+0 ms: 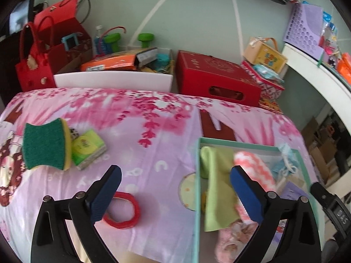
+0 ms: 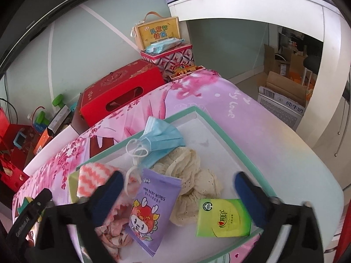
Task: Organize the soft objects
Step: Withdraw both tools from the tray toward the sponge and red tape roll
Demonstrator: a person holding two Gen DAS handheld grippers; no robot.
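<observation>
My left gripper (image 1: 175, 175) is open and holds nothing, hovering over the pink floral sheet (image 1: 153, 131) beside the teal-rimmed box (image 1: 198, 175). A green cloth (image 1: 219, 192) hangs over the box's left wall next to a pink-white cloth (image 1: 252, 166). On the sheet to the left lie a green-and-yellow sponge (image 1: 43, 144), a green tissue pack (image 1: 87, 151) and a red tape ring (image 1: 121, 210). My right gripper (image 2: 178, 182) stands open above the box (image 2: 230, 140), empty. Below it lie purple baby wipes (image 2: 151, 210), a green tissue pack (image 2: 223, 217), a cream lace cloth (image 2: 188, 175) and a blue face mask (image 2: 162, 140).
Behind the bed stand a red gift box (image 1: 217, 81), a white bin (image 1: 114, 80) of packets and red bags (image 1: 37, 65). A white desk (image 2: 285, 6) rises at the right, with cardboard boxes (image 2: 283, 96) on the floor under it.
</observation>
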